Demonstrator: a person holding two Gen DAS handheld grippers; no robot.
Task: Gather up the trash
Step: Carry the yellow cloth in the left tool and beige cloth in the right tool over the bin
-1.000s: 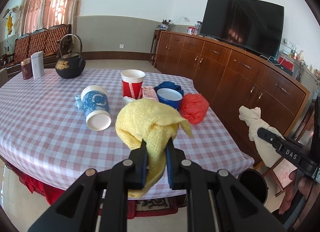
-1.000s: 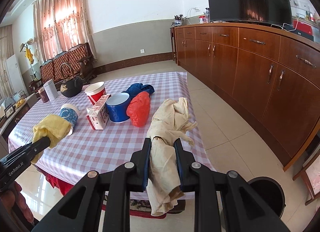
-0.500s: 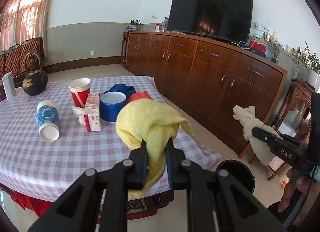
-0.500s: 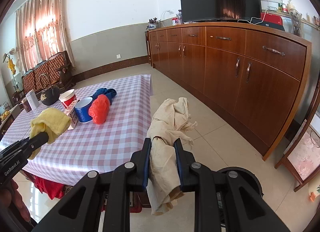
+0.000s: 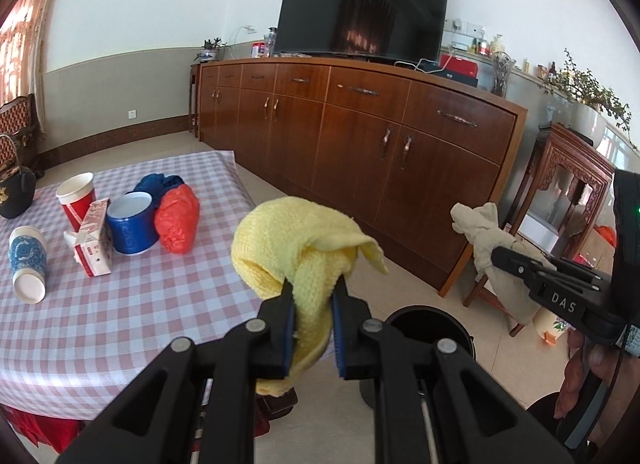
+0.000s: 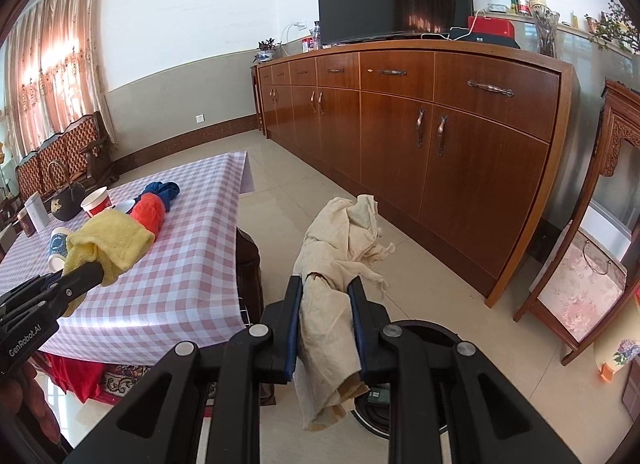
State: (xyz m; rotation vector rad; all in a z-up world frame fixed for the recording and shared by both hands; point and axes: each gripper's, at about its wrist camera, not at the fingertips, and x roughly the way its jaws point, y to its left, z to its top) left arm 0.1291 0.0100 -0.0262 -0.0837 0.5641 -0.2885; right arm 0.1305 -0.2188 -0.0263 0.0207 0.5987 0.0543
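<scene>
My left gripper (image 5: 313, 291) is shut on a yellow knitted cloth (image 5: 296, 248), held in the air past the table's right edge. My right gripper (image 6: 326, 288) is shut on a crumpled beige rag (image 6: 344, 240), held above a black round bin (image 6: 420, 336) on the floor. The bin also shows in the left wrist view (image 5: 424, 320), just right of the yellow cloth. The beige rag (image 5: 486, 238) and the yellow cloth (image 6: 110, 242) each show in the other wrist's view.
The checked table (image 5: 160, 296) holds a red bag (image 5: 178, 220), blue bowl (image 5: 130, 228), blue cloth (image 5: 158, 184), red cup (image 5: 76, 200), carton (image 5: 94, 244), lying patterned cup (image 5: 28, 264) and black teapot (image 6: 66, 198). A long wooden sideboard (image 5: 380, 152) with a TV (image 5: 364, 8) stands behind. A carved stand (image 6: 592, 248) is at right.
Both grippers have swung right, away from the table and toward the floor bin, each still holding its cloth. The bin has come into view under them.
</scene>
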